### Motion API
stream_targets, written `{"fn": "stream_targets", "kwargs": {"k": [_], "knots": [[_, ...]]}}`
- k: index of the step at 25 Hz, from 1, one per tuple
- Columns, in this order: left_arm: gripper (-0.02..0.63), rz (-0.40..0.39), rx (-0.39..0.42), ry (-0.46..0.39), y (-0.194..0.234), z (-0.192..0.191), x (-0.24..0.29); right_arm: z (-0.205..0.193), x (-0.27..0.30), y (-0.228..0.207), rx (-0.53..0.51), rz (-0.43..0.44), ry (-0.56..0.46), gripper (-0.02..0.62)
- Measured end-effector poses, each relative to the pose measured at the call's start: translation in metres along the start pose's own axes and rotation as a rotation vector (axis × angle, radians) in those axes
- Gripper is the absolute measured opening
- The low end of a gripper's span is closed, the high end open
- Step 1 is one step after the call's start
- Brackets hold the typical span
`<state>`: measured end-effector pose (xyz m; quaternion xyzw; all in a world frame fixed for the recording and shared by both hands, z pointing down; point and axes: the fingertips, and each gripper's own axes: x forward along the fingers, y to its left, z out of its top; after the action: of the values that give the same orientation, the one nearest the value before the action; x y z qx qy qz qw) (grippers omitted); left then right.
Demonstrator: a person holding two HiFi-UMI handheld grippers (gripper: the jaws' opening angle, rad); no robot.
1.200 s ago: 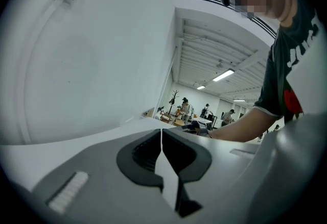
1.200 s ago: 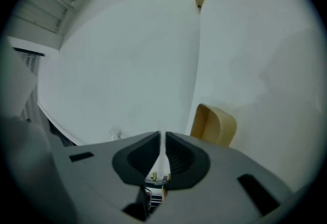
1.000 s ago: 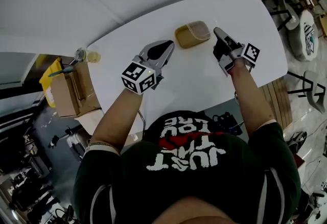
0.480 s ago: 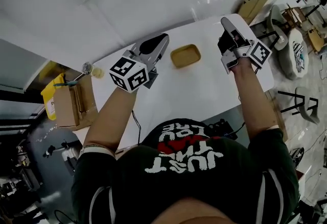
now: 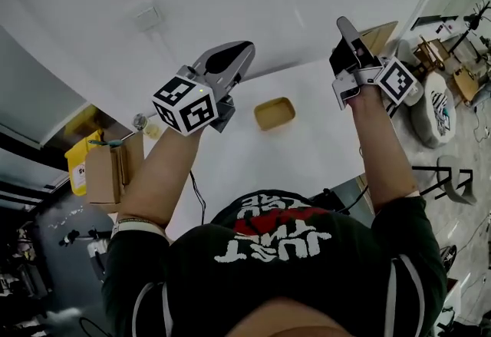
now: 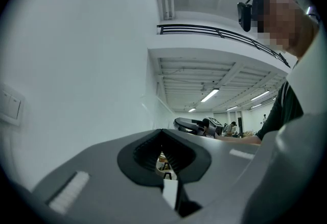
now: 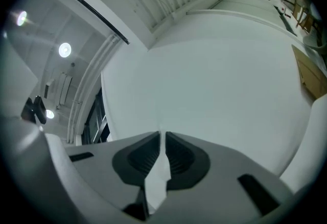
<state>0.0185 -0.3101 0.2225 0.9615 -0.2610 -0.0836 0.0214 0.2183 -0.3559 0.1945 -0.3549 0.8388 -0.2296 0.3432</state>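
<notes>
Both arms lift higher than a second ago, raising the left gripper (image 5: pixel 239 48) and right gripper (image 5: pixel 343 24) well above the tan tray (image 5: pixel 275 113), jaws clenched empty

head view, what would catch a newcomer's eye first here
The two grippers stand out first, held up close to the camera: the left gripper and the right gripper, each with its jaws together and nothing between them. Below and between the two arms, a shallow tan tray sits on the white table. A cardboard box stands by the table's left end.
</notes>
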Motion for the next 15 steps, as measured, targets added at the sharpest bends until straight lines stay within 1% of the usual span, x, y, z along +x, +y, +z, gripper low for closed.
{"fn": "stream_targets", "kwargs": {"k": [7,11,15], "knots": [[0.009,-0.012,0.019,-0.051,-0.007,0.042,-0.008,0.022,0.008,0.042,-0.045,0.065,-0.036,0.034],[0.009,-0.025,0.040,-0.064,-0.013,0.054,-0.012,0.024,0.009,0.055,-0.061,0.087,-0.048,0.034],[0.009,-0.033,0.042,-0.068,-0.014,0.063,-0.012,0.027,0.013,0.062,-0.066,0.097,-0.053,0.034]]}}
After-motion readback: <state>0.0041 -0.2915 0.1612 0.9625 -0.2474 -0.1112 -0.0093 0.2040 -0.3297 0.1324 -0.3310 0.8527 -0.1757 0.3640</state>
